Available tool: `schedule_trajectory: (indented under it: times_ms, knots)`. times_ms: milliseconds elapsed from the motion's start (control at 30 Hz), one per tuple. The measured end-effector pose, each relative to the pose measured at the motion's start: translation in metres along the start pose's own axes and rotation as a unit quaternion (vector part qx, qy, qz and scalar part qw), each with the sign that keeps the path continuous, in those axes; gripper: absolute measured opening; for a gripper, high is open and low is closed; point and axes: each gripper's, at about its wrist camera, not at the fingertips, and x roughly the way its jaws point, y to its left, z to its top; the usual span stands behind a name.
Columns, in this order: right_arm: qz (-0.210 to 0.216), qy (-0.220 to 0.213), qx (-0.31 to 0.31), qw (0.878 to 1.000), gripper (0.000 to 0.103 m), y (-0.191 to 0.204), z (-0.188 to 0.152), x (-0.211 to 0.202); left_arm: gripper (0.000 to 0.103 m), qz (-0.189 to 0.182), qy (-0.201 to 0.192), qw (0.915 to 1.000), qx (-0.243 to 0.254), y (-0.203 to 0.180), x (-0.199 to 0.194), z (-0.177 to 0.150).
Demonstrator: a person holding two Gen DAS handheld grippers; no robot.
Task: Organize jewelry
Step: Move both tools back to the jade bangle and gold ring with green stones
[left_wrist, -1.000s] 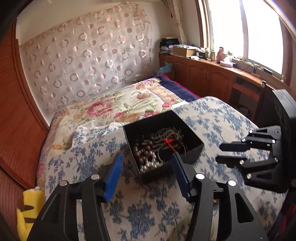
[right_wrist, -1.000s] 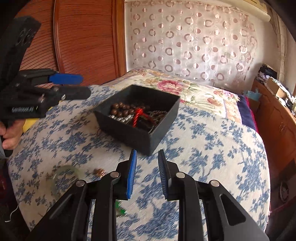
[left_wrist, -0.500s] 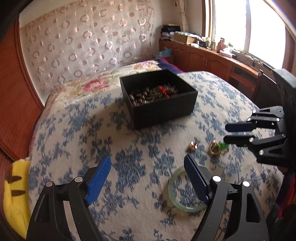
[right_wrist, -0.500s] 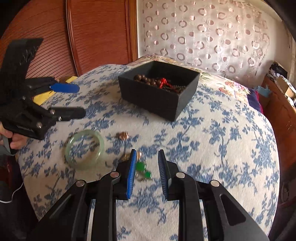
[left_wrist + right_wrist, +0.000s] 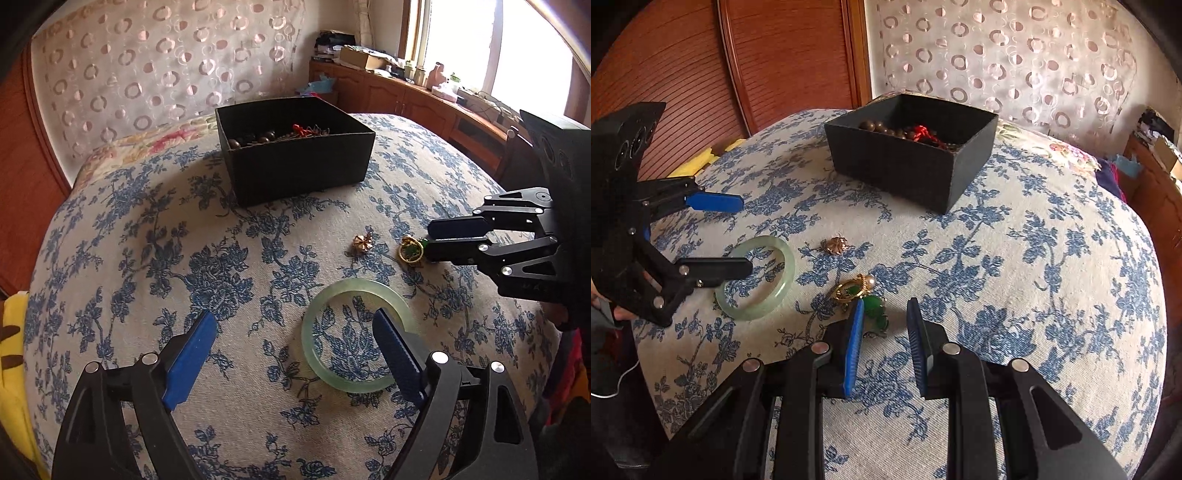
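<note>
While the left claw is hanging wide over the bed, its jaws having just been opening, one finger is lying across the flat-lying bangle, gripping nothing. The right claw is standing narrow, empty, with the green pendant partly between its tips, long axis running away toward the gold ring. A small gold piece is sitting nearer the black box of beads.

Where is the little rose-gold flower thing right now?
The small rose-gold flower charm lies on the blue-flowered bedspread, between the black box and the pale green bangle, just left of the gold-and-green brooch.
</note>
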Motion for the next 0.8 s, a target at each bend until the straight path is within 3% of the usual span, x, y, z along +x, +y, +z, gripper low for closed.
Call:
schedule_trajectory:
  times_ms: [167, 233, 367, 500, 800]
  knots:
    - [0.005, 0.002, 0.002, 1.000, 0.026, -0.001, 0.003, 0.002, 0.084, -0.007, -0.001, 1.0000, 0.000, -0.007, -0.001, 0.001]
    - [0.010, 0.001, -0.003, 1.000, 0.013, 0.001, 0.003, 0.002, 0.084, -0.006, -0.001, 1.0000, 0.001, -0.010, -0.001, 0.001]
    - [0.007, -0.002, -0.018, 1.000, 0.013, 0.007, 0.003, 0.002, 0.084, -0.009, 0.002, 1.0000, 0.000, -0.015, 0.000, 0.000]
    - [-0.001, -0.011, -0.013, 1.000, 0.006, 0.003, 0.003, -0.005, 0.084, -0.007, 0.004, 1.0000, 0.003, -0.020, 0.002, -0.001]
    - [-0.017, -0.028, 0.004, 0.999, 0.006, -0.014, 0.002, -0.020, 0.084, -0.009, 0.002, 1.0000, 0.002, -0.024, 0.000, -0.001]
